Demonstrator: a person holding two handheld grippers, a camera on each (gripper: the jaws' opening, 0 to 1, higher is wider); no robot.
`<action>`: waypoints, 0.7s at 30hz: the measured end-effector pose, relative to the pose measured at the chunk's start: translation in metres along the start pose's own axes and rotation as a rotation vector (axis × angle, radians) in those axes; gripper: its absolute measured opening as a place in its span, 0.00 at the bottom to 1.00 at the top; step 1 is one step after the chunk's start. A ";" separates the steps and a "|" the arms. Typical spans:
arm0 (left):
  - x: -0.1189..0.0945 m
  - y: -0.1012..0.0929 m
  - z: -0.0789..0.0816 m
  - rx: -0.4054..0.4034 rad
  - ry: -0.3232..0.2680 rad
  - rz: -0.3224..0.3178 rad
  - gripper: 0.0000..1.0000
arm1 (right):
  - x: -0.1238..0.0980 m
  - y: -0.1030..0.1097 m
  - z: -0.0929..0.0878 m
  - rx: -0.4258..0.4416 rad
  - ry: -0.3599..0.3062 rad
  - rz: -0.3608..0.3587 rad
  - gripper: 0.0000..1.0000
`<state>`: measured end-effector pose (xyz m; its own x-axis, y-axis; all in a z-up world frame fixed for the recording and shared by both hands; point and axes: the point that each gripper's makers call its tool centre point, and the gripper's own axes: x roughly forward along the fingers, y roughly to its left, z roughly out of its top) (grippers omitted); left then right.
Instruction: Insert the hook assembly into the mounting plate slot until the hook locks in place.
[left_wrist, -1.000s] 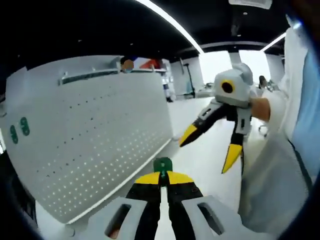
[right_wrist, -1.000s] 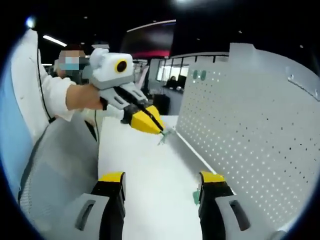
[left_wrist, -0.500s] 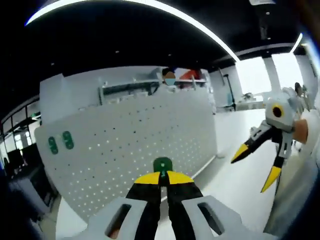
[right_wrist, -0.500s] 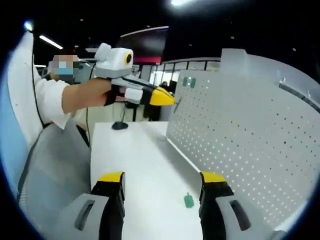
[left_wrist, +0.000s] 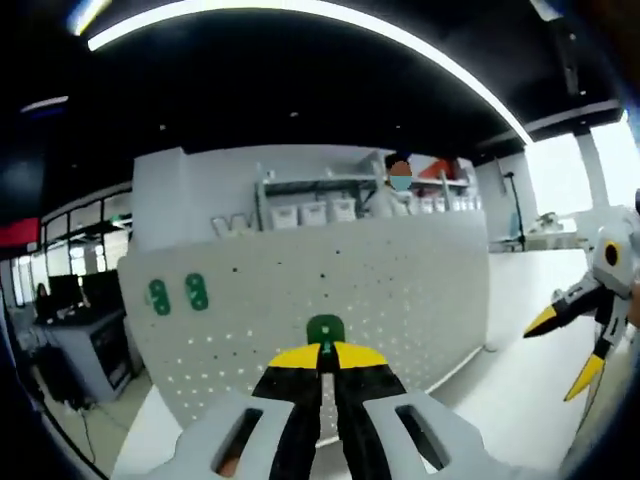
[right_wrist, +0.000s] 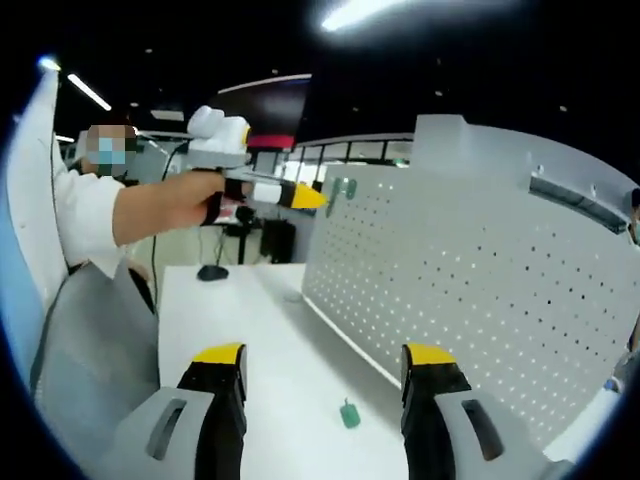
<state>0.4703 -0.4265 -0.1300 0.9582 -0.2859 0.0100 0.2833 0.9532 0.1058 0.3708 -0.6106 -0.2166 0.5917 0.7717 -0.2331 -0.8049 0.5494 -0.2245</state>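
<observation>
My left gripper (left_wrist: 323, 352) is shut on a small green hook assembly (left_wrist: 325, 329), held up in front of the white perforated mounting plate (left_wrist: 380, 285). Two green hooks (left_wrist: 177, 294) sit on the plate's upper left. In the right gripper view, the left gripper (right_wrist: 312, 197) reaches toward the plate's (right_wrist: 480, 290) far upper corner, with a green piece (right_wrist: 347, 187) just past its tips. My right gripper (right_wrist: 325, 362) is open, nothing between its jaws. It also appears at the edge of the left gripper view (left_wrist: 575, 340), jaws spread.
Another green hook (right_wrist: 349, 414) lies on the white table (right_wrist: 240, 320) near the plate's foot. A dark mouse-like object (right_wrist: 211, 272) rests at the table's far end. A person's sleeve (right_wrist: 80, 215) and grey chair (right_wrist: 80, 350) are on the left. Shelves with bins (left_wrist: 310, 210) stand behind the plate.
The left gripper, still holding the hook, has risen and moved toward the plate's far upper corner. The right gripper stays open and has drifted back slightly.
</observation>
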 end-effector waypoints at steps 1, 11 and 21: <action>0.003 0.005 0.003 -0.003 -0.012 0.019 0.03 | 0.000 0.000 0.000 -0.003 0.002 -0.003 0.63; 0.027 0.037 0.027 -0.034 -0.091 0.138 0.03 | -0.002 -0.006 -0.005 0.005 0.009 -0.017 0.63; 0.054 0.052 0.029 -0.018 -0.138 0.187 0.03 | -0.001 -0.011 -0.009 0.014 0.014 -0.024 0.63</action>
<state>0.5356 -0.3956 -0.0949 0.9800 -0.1134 0.1637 0.1029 0.9921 0.0713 0.3792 -0.6204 -0.2222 0.6115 0.7537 -0.2408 -0.7908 0.5724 -0.2165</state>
